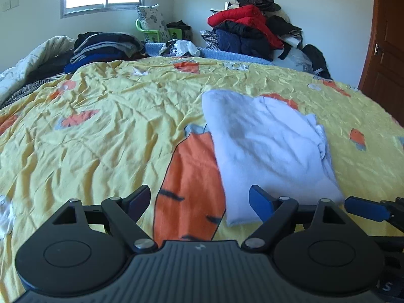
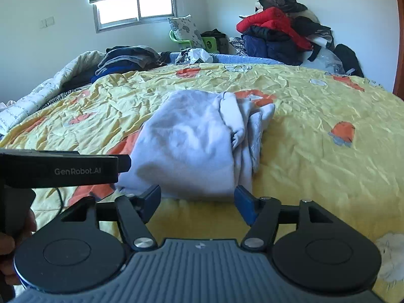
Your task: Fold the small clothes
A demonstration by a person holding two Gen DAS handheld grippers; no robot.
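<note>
Pale blue garment (image 2: pixel 192 141) roughly folded on the bed (image 2: pixel 315 166), bunched along its right side. Soft, light, floppy; likely best pinched at near corners. Left tongs (image 1: pixel 199 202) and right tongs (image 2: pixel 198 203) both wide, holding nothing, just short of its near hem.

Bright window (image 2: pixel 136 10) lights white walls, yellow bedspread (image 1: pixel 101 126).

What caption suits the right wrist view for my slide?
Open right gripper poised at the near edge of a folded pale blue garment on the yellow bedspread.
</note>
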